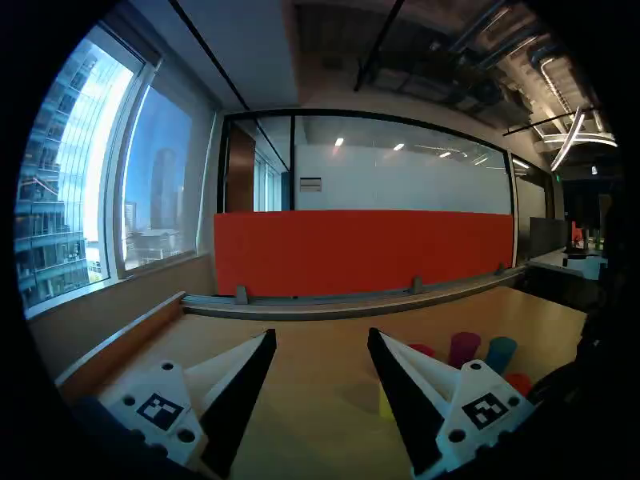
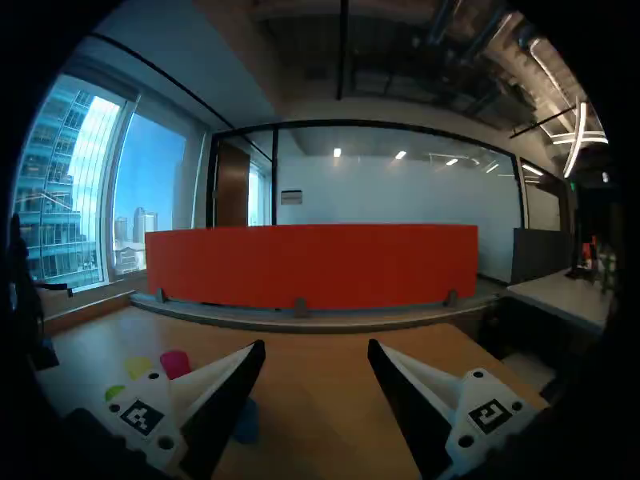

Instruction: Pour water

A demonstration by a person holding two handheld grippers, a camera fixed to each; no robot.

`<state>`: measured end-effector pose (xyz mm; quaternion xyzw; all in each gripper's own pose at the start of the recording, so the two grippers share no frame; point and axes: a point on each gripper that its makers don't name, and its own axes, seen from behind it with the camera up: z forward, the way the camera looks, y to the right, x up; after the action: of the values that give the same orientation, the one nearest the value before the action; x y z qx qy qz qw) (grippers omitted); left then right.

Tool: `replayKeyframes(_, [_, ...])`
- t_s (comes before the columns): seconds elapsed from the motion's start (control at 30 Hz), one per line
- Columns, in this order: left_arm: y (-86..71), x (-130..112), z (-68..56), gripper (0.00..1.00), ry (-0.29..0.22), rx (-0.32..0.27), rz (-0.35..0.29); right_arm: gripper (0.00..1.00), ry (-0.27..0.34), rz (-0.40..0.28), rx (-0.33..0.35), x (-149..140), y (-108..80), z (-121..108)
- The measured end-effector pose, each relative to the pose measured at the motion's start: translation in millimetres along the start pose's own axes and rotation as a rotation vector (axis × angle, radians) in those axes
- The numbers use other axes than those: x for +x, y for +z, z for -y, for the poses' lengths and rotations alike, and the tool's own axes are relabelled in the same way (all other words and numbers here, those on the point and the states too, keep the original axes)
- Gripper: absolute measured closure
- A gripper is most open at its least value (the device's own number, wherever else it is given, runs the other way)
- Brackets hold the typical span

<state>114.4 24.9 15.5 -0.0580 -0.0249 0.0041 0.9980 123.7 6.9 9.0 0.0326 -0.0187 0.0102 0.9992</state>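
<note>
Coloured cups sat clustered on the bench while my left claw and right claw gaped wide and empty, so I judged I was at the approach step, probably needing to grip one cup next.

Your left gripper view gives you five cups toward the bench's right edge: one red cup, one purple cup, one teal cup, one orange cup and one yellow cup. Your right gripper view gives you four toward its left edge: one yellow, one pink cup, one green cup and one blue cup.
</note>
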Motion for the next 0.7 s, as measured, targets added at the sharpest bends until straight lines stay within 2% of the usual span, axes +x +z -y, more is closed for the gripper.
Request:
replayKeyframes(0.47, [9.3, 55.6, -5.5, 0.16, 0.037, -0.039, 0.006, 0.01, 0.019, 0.001, 0.047, 57.9, 6.3, 3.2])
replayKeyframes(0.7, [10.0, 72.7, -11.4, 0.16, 0.018, -0.08, 0.005, 0.01, -0.002, -0.003, 0.065, 70.3, 5.1, 9.7])
